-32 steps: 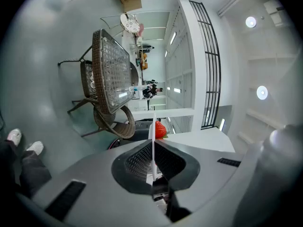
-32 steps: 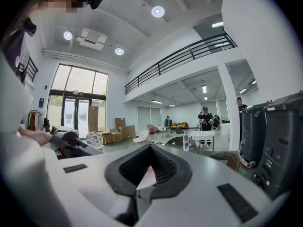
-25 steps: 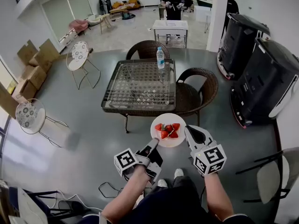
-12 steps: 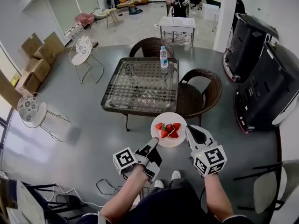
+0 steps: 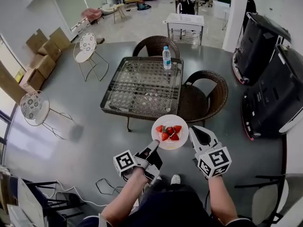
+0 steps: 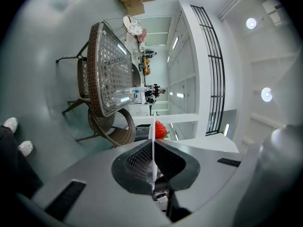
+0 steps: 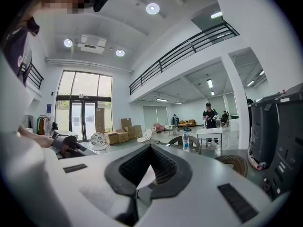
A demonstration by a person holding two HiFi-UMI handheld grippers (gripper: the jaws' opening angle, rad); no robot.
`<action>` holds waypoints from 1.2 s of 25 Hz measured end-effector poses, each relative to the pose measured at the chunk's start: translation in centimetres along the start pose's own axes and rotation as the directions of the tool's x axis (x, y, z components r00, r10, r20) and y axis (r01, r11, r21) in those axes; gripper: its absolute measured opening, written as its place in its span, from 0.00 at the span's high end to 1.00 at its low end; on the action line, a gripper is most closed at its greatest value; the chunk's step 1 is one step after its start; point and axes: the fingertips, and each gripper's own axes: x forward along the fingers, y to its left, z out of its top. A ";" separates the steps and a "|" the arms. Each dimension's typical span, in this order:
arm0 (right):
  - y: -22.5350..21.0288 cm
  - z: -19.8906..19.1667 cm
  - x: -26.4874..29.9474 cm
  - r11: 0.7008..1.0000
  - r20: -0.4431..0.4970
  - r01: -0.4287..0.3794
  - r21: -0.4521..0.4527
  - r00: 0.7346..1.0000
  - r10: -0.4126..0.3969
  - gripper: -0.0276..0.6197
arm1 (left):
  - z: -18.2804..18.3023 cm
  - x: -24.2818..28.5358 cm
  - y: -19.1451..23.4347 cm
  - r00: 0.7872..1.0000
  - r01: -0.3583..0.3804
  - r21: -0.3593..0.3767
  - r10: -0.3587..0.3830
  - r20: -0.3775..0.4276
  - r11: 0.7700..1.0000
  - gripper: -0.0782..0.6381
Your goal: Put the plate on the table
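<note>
A white plate (image 5: pixel 169 141) carrying several strawberries (image 5: pixel 169 132) hangs in the air just short of the near edge of the glass-topped wicker table (image 5: pixel 142 84). My left gripper (image 5: pixel 155 146) is shut on the plate's near-left rim. In the left gripper view the plate (image 6: pixel 152 143) shows edge-on between the jaws of the left gripper (image 6: pixel 152 157), with a strawberry (image 6: pixel 160 129) above it. My right gripper (image 5: pixel 192 131) meets the plate's right rim. In the right gripper view a white sliver of plate (image 7: pixel 143 178) sits between the closed jaws of the right gripper (image 7: pixel 147 167).
A water bottle (image 5: pixel 166 57) stands at the table's far edge. Wicker chairs sit behind the table (image 5: pixel 155 46) and at its right (image 5: pixel 203 96). Large black machines (image 5: pixel 272 98) stand at the right. A white side chair (image 5: pixel 33 107) and cardboard boxes (image 5: pixel 40 56) are left. A cable (image 5: pixel 106 188) lies on the floor.
The whole view has shifted a little toward the table. Both grippers keep the same hold on the plate, and the strawberries have not moved on it.
</note>
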 end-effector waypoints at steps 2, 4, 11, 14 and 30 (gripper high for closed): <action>-0.8 -0.3 0.3 1.000 -0.005 -0.002 0.008 1.000 0.002 0.95 | 0.2 0.9 0.2 1.000 -0.004 0.000 0.004 0.001 1.000 0.87; -1.6 -0.7 0.7 1.000 -0.012 -0.001 0.018 1.000 0.001 0.95 | 0.6 2.1 0.4 1.000 -0.010 0.003 0.010 -0.001 1.000 0.87; -4.5 -1.8 3.1 0.999 -0.041 0.026 0.036 0.999 -0.024 0.95 | 3.3 6.3 1.8 1.000 -0.005 0.004 0.005 -0.009 1.000 0.87; -5.9 -2.2 4.8 0.999 -0.059 0.041 0.034 0.998 -0.039 0.95 | 5.0 8.4 2.9 1.000 -0.010 -0.002 0.010 -0.018 1.000 0.87; -11.9 -5.6 17.0 0.994 -0.207 0.106 0.037 0.974 -0.096 0.95 | 15.2 19.5 11.8 0.993 -0.079 0.003 0.079 -0.091 0.997 0.87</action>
